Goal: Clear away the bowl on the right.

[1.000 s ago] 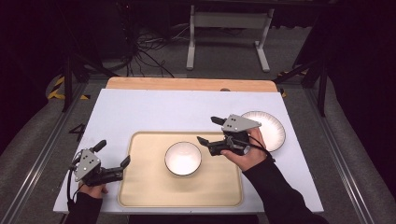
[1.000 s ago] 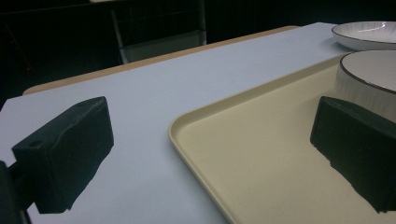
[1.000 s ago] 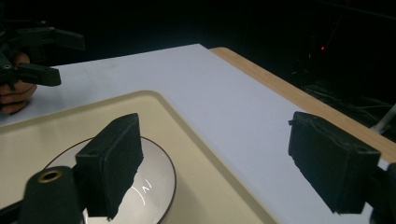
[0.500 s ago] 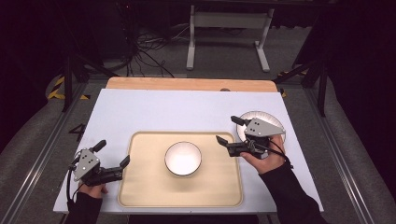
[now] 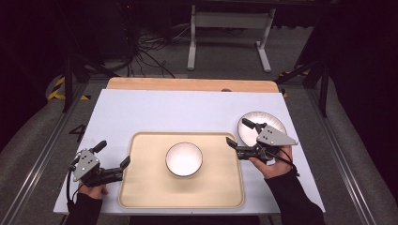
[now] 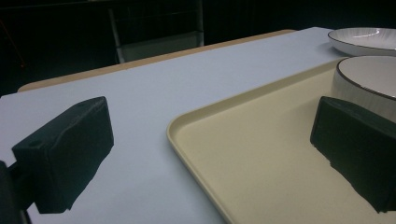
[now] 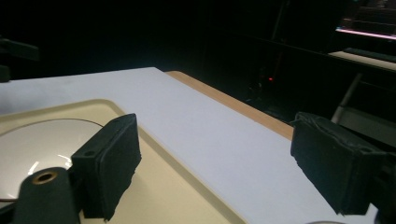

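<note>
We have both grippers low at the table, jaws spread and gripping nothing. Our left gripper (image 5: 114, 165) sits at the tray's (image 5: 141, 197) left edge, one jaw over the tray, the other over bare tabletop. Our right gripper (image 5: 238, 136) hangs at the tray's right edge, just beside the plate (image 5: 272, 121), which lies on the table (image 5: 150, 108) off the tray's far right corner. The bowl (image 5: 184, 159) stands upright at the middle of the tray, apart from both grippers.

Risks now: if our right hand goes for the plate, a jaw coming in too flat may just push the thin rim away across the smooth top, toward the right table edge, which is near. A jaw could also catch the raised tray lip and jolt the tray, sliding the bowl. Setting the plate down on the tray, we could clip the bowl.

Room looks good otherwise: wide bare table beyond the tray, open tray floor on either side of the bowl. Tight spots are the plate's right side and the near edge under our wrists.
</note>
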Demonstrator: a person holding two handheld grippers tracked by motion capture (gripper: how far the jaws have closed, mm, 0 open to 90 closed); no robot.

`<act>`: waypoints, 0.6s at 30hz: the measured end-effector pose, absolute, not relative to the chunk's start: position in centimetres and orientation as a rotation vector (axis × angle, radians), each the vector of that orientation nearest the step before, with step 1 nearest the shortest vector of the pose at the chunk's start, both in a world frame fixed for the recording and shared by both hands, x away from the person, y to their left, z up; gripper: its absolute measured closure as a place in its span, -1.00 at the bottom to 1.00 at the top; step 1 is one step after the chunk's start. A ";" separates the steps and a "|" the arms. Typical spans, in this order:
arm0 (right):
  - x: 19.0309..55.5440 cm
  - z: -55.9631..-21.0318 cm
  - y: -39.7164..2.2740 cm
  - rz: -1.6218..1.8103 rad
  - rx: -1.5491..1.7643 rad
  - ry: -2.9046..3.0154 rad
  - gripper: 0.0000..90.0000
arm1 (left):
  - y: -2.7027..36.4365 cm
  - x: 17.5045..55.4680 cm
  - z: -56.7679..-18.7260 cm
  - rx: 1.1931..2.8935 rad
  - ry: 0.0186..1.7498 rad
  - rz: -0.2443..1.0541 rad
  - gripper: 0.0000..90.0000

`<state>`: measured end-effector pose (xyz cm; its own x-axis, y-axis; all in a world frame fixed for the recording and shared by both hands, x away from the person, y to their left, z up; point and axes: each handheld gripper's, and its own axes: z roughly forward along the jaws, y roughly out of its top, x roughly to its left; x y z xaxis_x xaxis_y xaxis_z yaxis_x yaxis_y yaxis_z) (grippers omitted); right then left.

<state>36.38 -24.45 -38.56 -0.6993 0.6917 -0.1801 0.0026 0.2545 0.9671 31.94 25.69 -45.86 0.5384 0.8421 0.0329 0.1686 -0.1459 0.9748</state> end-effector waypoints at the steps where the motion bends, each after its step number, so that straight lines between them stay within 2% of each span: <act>1: 36.3 -39.1 -24.7 1.485 0.640 1.921 -0.65 | 25.7 31.9 -45.9 1.639 0.870 0.739 -1.00; 18: 35.7 -42.1 -26.1 1.469 0.660 1.954 -0.68 | 25.9 32.0 -45.8 1.632 0.871 0.719 -1.00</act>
